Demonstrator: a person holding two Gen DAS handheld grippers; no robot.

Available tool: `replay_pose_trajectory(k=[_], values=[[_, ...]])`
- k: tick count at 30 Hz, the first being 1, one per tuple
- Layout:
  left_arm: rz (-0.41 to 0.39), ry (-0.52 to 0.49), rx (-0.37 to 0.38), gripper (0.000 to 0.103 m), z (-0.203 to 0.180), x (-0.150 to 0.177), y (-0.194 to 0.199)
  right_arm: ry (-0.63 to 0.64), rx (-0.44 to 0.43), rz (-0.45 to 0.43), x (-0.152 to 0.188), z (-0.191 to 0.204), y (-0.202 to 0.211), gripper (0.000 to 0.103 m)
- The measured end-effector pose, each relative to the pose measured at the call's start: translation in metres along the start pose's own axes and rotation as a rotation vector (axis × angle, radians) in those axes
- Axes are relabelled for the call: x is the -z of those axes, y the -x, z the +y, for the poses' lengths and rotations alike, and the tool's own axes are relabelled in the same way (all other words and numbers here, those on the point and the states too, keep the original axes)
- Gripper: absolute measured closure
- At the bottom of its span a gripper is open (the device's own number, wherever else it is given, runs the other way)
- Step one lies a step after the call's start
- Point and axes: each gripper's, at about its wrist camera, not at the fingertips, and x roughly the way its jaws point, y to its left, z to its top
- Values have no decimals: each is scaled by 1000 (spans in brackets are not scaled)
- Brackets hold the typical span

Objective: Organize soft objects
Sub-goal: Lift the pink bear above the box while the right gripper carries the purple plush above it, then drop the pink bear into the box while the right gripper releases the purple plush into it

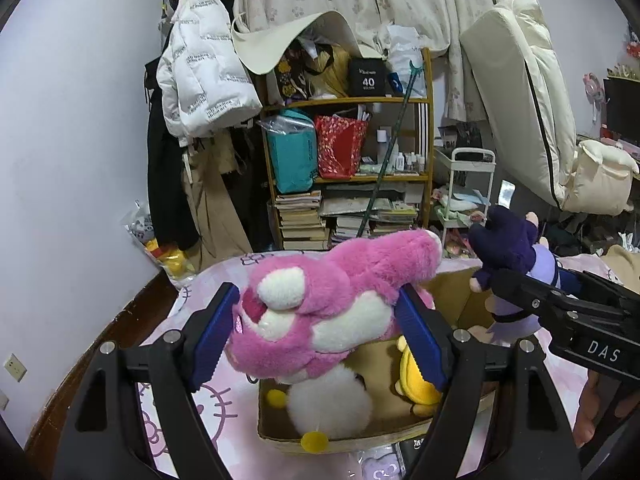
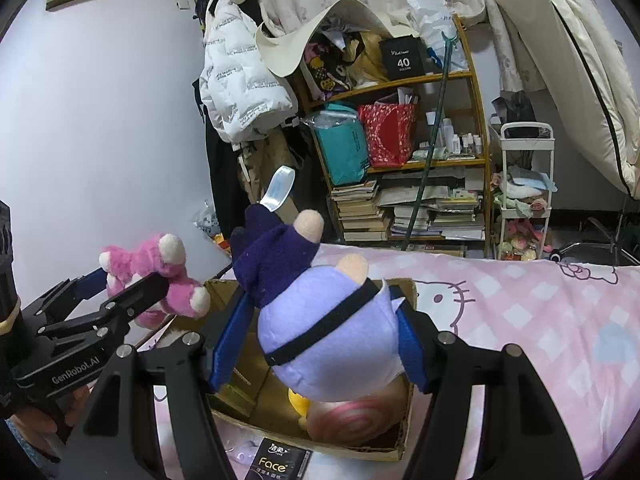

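- While both toys hang over the cardboard box, work out where each one fits, because the floor of the box is already partly taken.
- Your left gripper has its blue pads pressed into the sides of the pink plush bear, so the jaws are clamped on it, spread wide by its bulk. It hangs above the near-left part of the box, over a white fluffy toy lying inside.
- Your right gripper grips the purple doll around its pale round body, pads on either flank, dark hooded head pointing away from you. It hangs above the box's middle, with a yellow plush and a pink swirled toy beneath.
- Keep the two grippers apart; they sit close side by side over one small box and could knock each other on the way in.
- Lower one toy first, I suggest the bear, as it is bulkier and needs the larger gap.
- Aim for the bare cardboard beside the toys, not on top, or the pile may spill onto the pink bedspread.
- Let each toy rest on something before you release, so it does not bounce out.
- Draw back straight upward, since plush fur can snag on the ridged pads.
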Motion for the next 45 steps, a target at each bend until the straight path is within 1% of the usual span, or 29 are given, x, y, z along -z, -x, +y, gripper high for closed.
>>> replay_pose_trajectory(k=[4, 6, 11, 16, 21, 25, 28, 29, 30, 31, 33, 34, 39, 40, 41, 42, 45], values=[[6, -5, 0, 24, -2, 3, -2, 3, -1, 17, 2, 1, -4, 31], [8, -11, -4, 23, -3, 3, -2, 13, 20, 9, 2, 1, -3, 30], [24, -3, 12, 23, -3, 5, -5, 18, 20, 22, 5, 4, -5, 30], [37, -2, 10, 22, -3, 6, -5, 8, 31, 40, 5, 4, -7, 29], [23, -12, -3, 19, -5, 4, -1, 8, 33, 54, 4, 4, -9, 28], [40, -4, 0, 17, -3, 6, -1, 13, 25, 68, 4, 5, -12, 28], [45, 5, -12, 15, 0, 9, -1, 19, 17, 82, 6, 6, -14, 21], [45, 10, -18, 9, 1, 10, -1, 23, 13, 89, 6, 5, -15, 19], [45, 13, -21, 8, 2, 10, 0, 26, 9, 93, 6, 5, -15, 19], [44, 14, -23, 8, 3, 12, 1, 29, 11, 95, 6, 6, -15, 18], [54, 12, -27, 8, 5, 13, 2, 33, 14, 97, 6, 6, -14, 13], [58, 12, -29, 8, 5, 13, 2, 34, 14, 96, 6, 6, -14, 12], [88, 17, -30, 8, 10, 15, 6, 16, 29, 105, 3, 2, -8, 9], [91, 17, -28, 8, 10, 15, 7, 12, 37, 105, 3, 2, -5, 7], [97, 19, -24, 8, 12, 14, 9, 10, 42, 105, 3, 1, -3, 3], [100, 23, -21, 8, 13, 14, 10, 8, 45, 103, 4, 2, -1, 0], [112, 36, -8, 8, 16, 13, 15, 4, 48, 104, 5, 2, 7, 0]])
